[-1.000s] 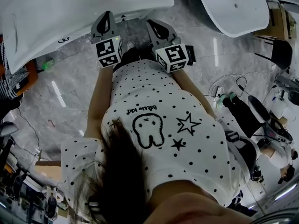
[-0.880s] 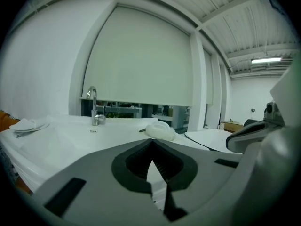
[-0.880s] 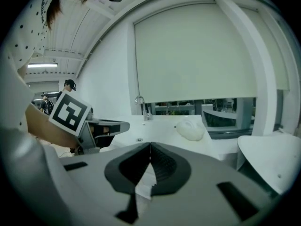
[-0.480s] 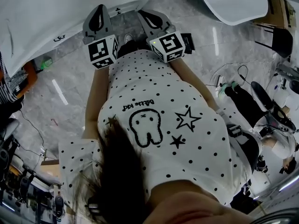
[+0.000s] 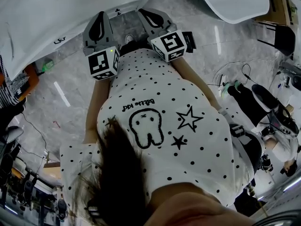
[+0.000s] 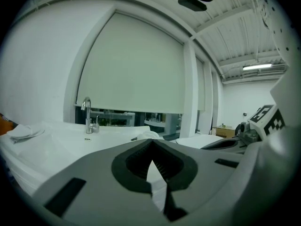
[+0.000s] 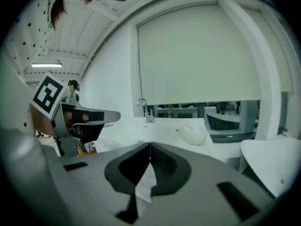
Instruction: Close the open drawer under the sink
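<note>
Left tool (image 6: 151, 144): clenched, jaws pressed together with nothing between them; its tips sit at the near edge of the sink (image 5: 37, 22).
Right tool (image 7: 150, 147): also clenched and empty, just beside the left tool.
Sink: white, straight ahead of both tools; its chrome faucet (image 6: 87, 114) stands beyond the left tool's tips, a little left.
Drawer: no view shows me its front, so I cannot tell how it stands.

Head camera steeply downward from above; both other cameras low, near, toward the shared sink (image 7: 157, 126).
</note>
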A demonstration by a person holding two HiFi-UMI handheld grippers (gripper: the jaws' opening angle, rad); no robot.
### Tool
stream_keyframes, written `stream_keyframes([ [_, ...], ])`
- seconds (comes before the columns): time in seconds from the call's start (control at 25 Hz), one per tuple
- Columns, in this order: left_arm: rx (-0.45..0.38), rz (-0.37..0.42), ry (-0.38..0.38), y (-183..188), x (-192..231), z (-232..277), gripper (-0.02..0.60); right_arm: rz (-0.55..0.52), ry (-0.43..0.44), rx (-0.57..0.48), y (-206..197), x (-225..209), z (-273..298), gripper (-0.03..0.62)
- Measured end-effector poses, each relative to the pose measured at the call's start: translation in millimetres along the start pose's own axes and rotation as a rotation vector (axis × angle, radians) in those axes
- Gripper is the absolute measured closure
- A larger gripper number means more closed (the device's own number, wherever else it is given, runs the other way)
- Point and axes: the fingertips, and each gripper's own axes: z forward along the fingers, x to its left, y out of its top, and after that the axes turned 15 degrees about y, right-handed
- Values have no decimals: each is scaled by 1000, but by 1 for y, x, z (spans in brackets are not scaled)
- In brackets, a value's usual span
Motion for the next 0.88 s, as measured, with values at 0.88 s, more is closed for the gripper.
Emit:
stream_keyframes([
  [0.88,-3,-32,-9,-2,1,-12,577,-94,87,3,7,11,5,580],
])
